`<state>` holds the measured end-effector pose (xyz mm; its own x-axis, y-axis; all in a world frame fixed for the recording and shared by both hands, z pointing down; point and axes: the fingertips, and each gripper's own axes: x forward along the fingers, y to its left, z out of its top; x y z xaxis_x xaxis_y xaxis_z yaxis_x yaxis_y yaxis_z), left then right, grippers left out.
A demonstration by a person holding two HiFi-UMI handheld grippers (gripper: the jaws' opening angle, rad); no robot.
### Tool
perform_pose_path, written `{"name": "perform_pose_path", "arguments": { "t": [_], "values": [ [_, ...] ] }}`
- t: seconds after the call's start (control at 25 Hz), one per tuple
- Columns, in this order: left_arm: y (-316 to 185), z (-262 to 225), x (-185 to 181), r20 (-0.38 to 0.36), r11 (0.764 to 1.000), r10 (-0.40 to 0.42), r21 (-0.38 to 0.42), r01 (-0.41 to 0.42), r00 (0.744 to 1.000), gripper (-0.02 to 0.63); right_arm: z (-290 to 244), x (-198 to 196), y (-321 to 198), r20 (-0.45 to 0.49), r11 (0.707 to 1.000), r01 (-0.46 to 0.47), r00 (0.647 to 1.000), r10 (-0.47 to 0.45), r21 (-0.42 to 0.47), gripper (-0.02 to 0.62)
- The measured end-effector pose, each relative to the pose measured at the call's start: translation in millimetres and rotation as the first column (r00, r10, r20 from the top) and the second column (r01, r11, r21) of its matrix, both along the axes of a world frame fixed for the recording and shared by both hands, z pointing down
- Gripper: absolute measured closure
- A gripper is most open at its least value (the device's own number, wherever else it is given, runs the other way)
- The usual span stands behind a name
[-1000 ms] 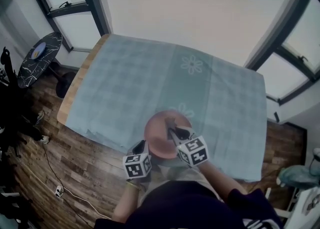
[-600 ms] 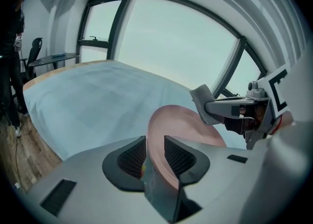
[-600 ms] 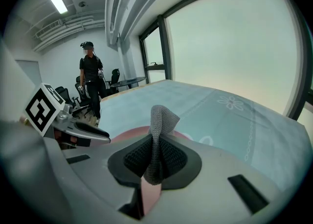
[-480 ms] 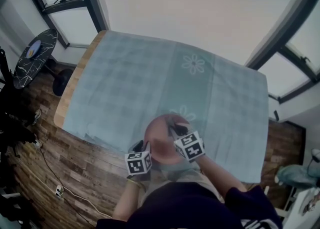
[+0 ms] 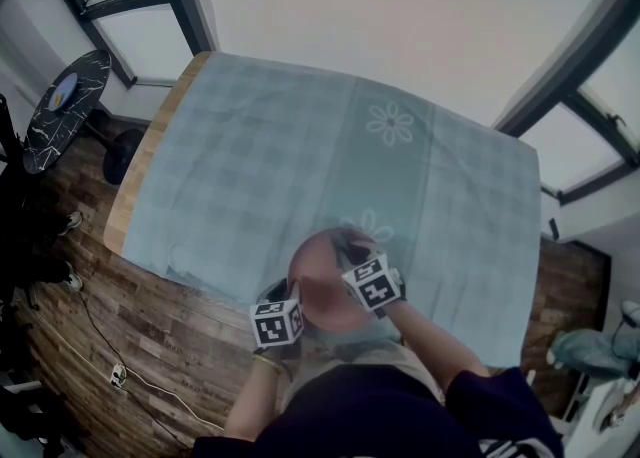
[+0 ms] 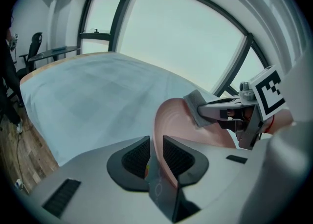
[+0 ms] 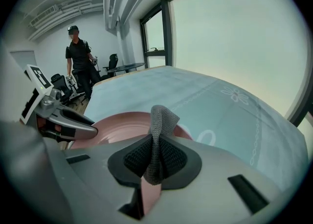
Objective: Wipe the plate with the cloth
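Note:
A pink plate (image 5: 318, 268) hangs over the table's near edge, its face turned up toward me. My left gripper (image 5: 288, 296) sits at the plate's near left rim. In the left gripper view the rim (image 6: 157, 135) fills the gap between the pads of the left gripper (image 6: 156, 157), whose jaws have just been closing on it. My right gripper (image 7: 155, 162) is shut on a grey cloth (image 7: 159, 127), a fold of which sticks up from the pads. The cloth (image 6: 194, 104) rests against the plate's far rim, and the right gripper (image 5: 347, 248) reaches over the plate.
The table (image 5: 300, 146) carries a pale blue checked tablecloth with flower prints, and a strip of bare wood (image 5: 150, 161) shows at its left edge. A dark round side table (image 5: 65, 106) stands on the wooden floor at left. A person (image 7: 78, 66) stands far back in the room.
The right gripper with the cloth has shifted slightly left and further over the plate. The left gripper has kept its place at the near left rim.

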<state>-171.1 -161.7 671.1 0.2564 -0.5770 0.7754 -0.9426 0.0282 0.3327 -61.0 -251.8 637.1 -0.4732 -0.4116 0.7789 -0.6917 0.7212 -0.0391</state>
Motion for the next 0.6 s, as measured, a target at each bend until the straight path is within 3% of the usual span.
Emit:
{"name": "perform_pose_path", "arguments": {
  "t": [0.32,0.6],
  "values": [
    [-3.4,1.9,-1.1,0.024,1.000,0.017,0.001,-0.017,1.000,0.559,20.1,3.5,-8.6,-0.059,1.000,-0.010,0.998,0.008,-0.022,0.561],
    [-3.4,2.5,-1.0,0.017,1.000,0.017,0.004,-0.017,1.000,0.561,30.3,5.0,-11.2,-0.092,0.999,-0.007,0.996,0.004,-0.033,0.561]
  ]
}}
